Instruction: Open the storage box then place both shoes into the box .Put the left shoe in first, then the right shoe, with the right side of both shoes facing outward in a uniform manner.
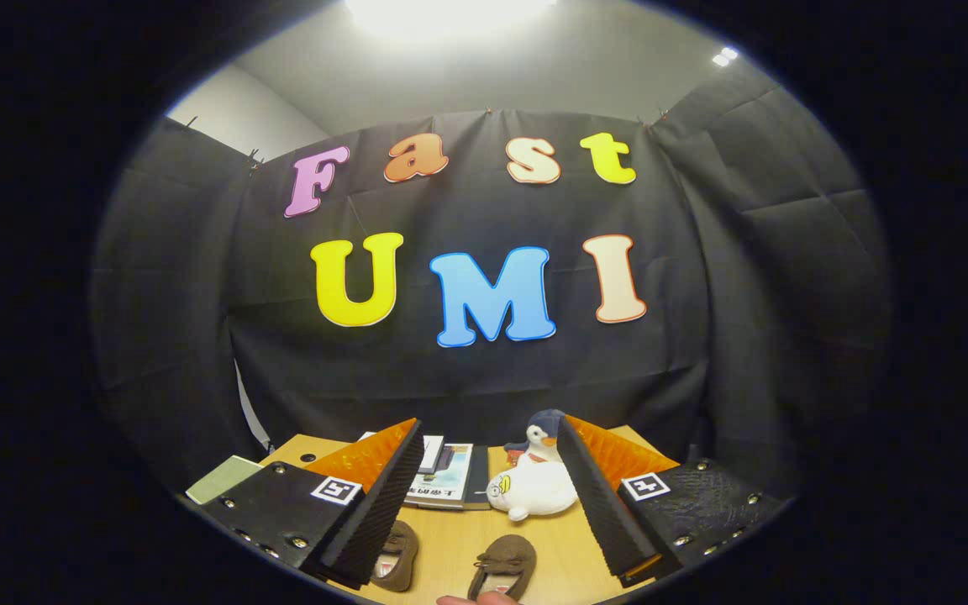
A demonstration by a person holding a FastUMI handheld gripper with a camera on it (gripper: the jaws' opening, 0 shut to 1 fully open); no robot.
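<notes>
While the gripper [488, 496] is held spread and empty, two brown shoes [502, 567] are seen just below it, toes pointing ahead.

Rides on the gripper [488, 470], looking forward along its spread fingers, pitched up toward the booth wall [484, 370]. High over the table [459, 546]; shoes [502, 567] near, books [450, 475] and plush [534, 483] beyond.

claw [488, 454] wide open, fingers [383, 496] splayed, nothing gripped, held level fwd; person's fingertip [476, 599] under it
</notes>
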